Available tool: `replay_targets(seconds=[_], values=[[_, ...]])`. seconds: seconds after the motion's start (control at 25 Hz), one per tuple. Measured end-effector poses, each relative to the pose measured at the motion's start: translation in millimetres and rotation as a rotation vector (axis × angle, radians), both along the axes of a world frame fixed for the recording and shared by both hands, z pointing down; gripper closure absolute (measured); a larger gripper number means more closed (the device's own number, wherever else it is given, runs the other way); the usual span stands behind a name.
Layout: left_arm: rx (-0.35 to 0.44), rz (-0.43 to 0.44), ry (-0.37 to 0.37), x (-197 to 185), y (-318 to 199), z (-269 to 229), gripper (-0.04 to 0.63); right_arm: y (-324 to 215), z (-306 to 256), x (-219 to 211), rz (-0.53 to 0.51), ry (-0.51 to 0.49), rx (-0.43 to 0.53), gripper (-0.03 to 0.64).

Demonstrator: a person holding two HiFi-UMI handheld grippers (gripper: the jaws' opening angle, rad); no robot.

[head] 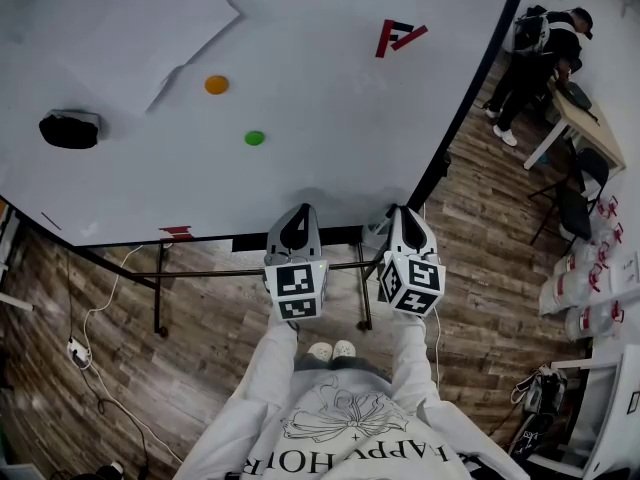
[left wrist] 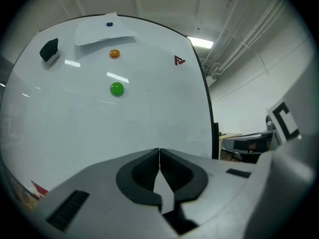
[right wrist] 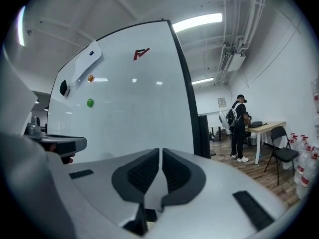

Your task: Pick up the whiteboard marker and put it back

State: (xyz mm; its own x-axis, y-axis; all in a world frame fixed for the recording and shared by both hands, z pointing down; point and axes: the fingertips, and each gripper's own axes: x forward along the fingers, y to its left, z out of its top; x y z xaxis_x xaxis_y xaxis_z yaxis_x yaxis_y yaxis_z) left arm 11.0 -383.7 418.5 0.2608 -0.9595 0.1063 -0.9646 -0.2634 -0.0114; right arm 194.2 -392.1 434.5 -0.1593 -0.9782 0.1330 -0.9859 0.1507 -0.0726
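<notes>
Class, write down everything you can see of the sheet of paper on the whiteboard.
The sheet of paper is plain white and looks blank, thin and roughly rectangular. It hangs high on the whiteboard, pinned near its top edge by a blue magnet. One lower corner seems to curl off the board. An orange magnet sits just below it, not touching.

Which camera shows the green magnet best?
Left gripper view: the green magnet looks largest and nearly face-on. Head view shows it smaller; right gripper view shows only a tiny dot at a slant.
</notes>
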Motion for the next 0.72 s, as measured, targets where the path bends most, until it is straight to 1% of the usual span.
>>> replay_targets(seconds=[0.72], values=[[-0.002,0.001,-0.001,6.0,0.8,-0.1,0.589,-1.0,-2.8,3.3,-0.008,0.0,0.006,0.596]])
